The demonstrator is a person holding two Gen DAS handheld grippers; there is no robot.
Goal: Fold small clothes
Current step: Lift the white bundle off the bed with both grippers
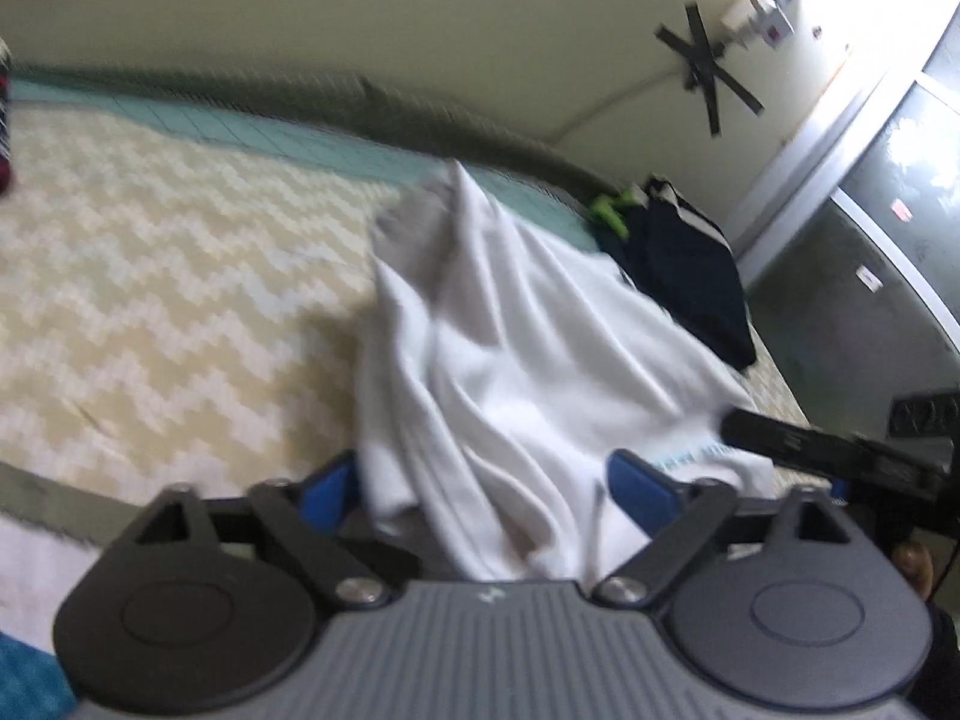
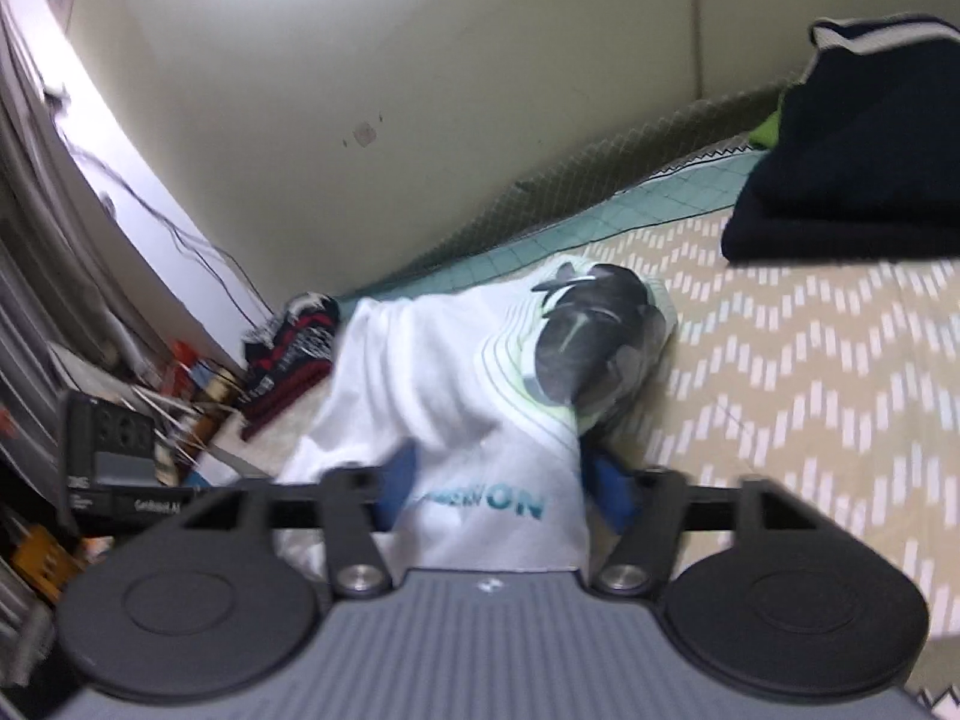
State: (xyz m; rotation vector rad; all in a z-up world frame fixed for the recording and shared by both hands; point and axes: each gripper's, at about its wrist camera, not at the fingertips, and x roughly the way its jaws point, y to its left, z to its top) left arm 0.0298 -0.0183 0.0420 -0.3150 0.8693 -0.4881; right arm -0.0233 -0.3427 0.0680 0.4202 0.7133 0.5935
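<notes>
Largest, filling most of both views: a bed [image 1: 150,300] under a beige-and-white zigzag cover, edged along the far side by a strip of teal checked sheet [image 1: 270,132] and backed by a pale wall [image 1: 360,18]. Next in size, crumpled on the near part of the cover: the white shirt [image 1: 510,360], heaped and creased rather than flat, rising to a peak at its far end in the left wrist view. Shows a dark printed graphic [image 2: 588,342] on its far fold and teal lettering [image 2: 498,504] on its near edge in the right wrist view; too blurred to read. Reaches right down between the fingers of both tools. Farther off, to the right of the shirt: a stack of dark navy clothes [image 1: 690,276] with a pale stripe, and a scrap of bright green [image 1: 612,210] just beside it. At the far left in the right wrist view: a red-and-black garment [image 2: 294,354] by the edge of the bed. Closest to the lens: the left gripper [image 1: 486,480], blue pads spread wide to either side of the bunched near hem, gaping rather than squeezing. Likewise the right gripper [image 2: 504,486], pads parted with the lettered edge filling the gap between them and draped partly over one pad, no pinch visible. Smallest: a cross of black tape [image 1: 708,60] stuck on the wall, far right.
</notes>
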